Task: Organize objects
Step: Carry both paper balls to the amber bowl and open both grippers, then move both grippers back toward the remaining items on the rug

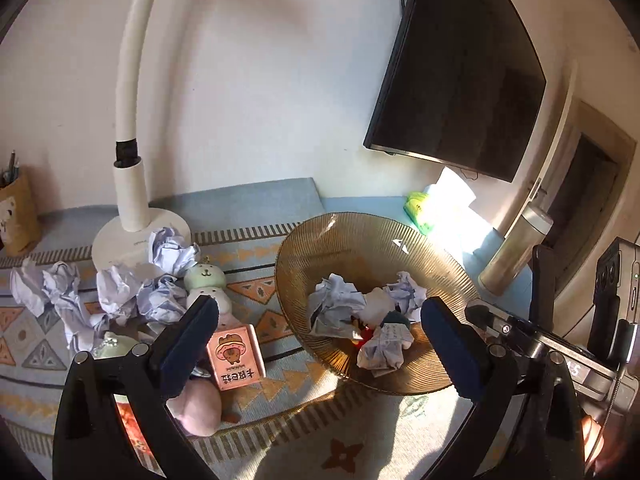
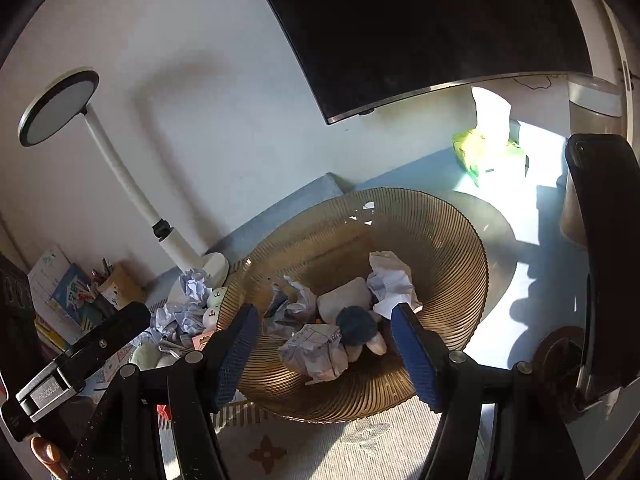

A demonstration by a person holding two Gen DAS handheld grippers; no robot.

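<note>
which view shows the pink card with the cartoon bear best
The left wrist view. There the small pink card with the cartoon bear lies in full sight on the patterned mat, just left of the ribbed amber glass bowl. The right wrist view shows only a pink corner of it behind a finger.

- Pink card (image 1: 236, 356), lower centre of the left wrist view: a cartoon animal above a line of bold characters, seen upside down, not legible.
- Crumpled paper (image 2: 316, 350), centre of the right wrist view: faint handwriting, too small to read.
</note>
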